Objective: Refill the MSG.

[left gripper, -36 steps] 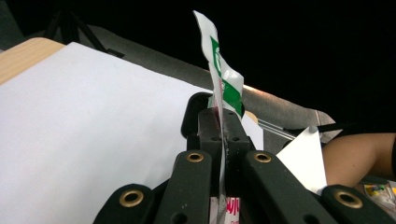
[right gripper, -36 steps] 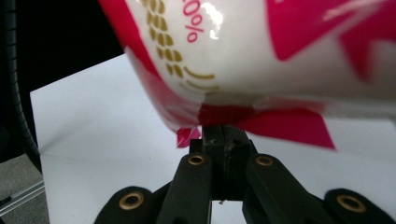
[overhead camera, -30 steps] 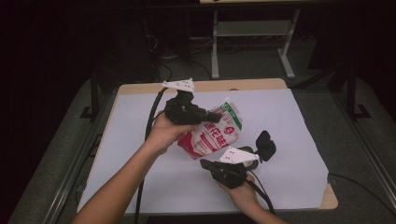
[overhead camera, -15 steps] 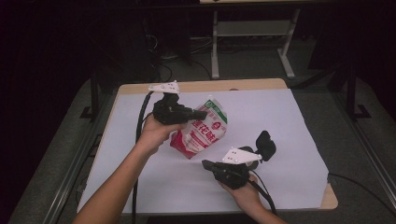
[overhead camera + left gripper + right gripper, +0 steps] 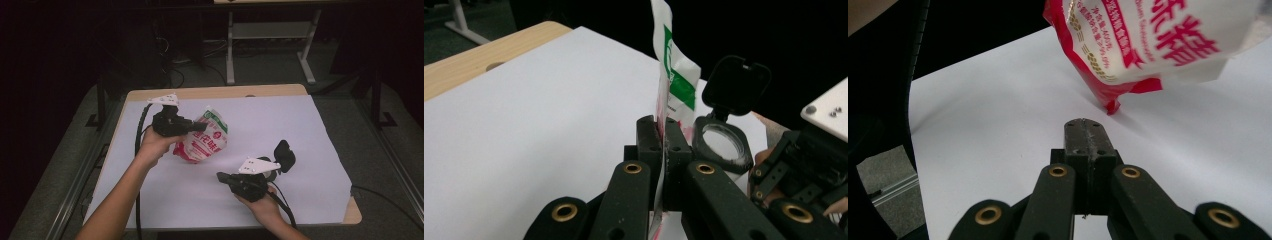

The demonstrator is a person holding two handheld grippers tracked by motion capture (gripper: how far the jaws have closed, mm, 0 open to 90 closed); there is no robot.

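Observation:
A red and white pouch (image 5: pixel 202 141) with a green top band hangs tilted over the white table, its lower corner near or on the sheet. My left gripper (image 5: pixel 199 126) is shut on the pouch's upper edge (image 5: pixel 674 75); in the left gripper view the jaws pinch the thin film between them. My right gripper (image 5: pixel 221 176) lies low near the table's front, right of the pouch, jaws shut with nothing between them. In the right gripper view the pouch (image 5: pixel 1148 45) hangs just beyond the closed tips (image 5: pixel 1084 131), apart from them.
A small round container (image 5: pixel 274 170) with an open black flip lid (image 5: pixel 283 154) stands right behind the right gripper; it shows as container (image 5: pixel 723 145) in the left gripper view. The white sheet (image 5: pixel 300 130) covers the wooden table. Dark floor and a metal frame lie beyond.
My left gripper has carried the pouch to the left and a little toward the back. The right gripper has slid slightly toward the front edge.

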